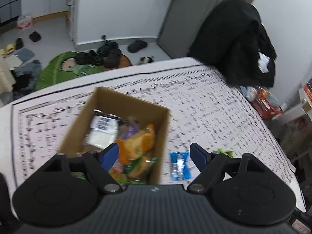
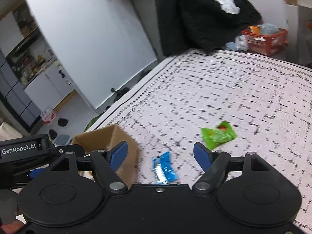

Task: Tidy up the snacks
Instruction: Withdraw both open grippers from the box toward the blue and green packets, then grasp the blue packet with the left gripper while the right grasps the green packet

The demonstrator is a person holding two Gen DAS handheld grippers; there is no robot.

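Both tongs gape wide and empty: the left tongs (image 1: 154,154) hover over the cardboard box (image 1: 124,101) of snacks. The right tongs (image 2: 160,153) hang above the blue packet (image 2: 164,167) on the desk (image 2: 234,89), the green packet (image 2: 218,136) lying farther right.

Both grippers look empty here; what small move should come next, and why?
Probably lower the open right gripper onto the blue packet. It lies loose on the cloth just beside the cardboard box, nearer than the green packet.
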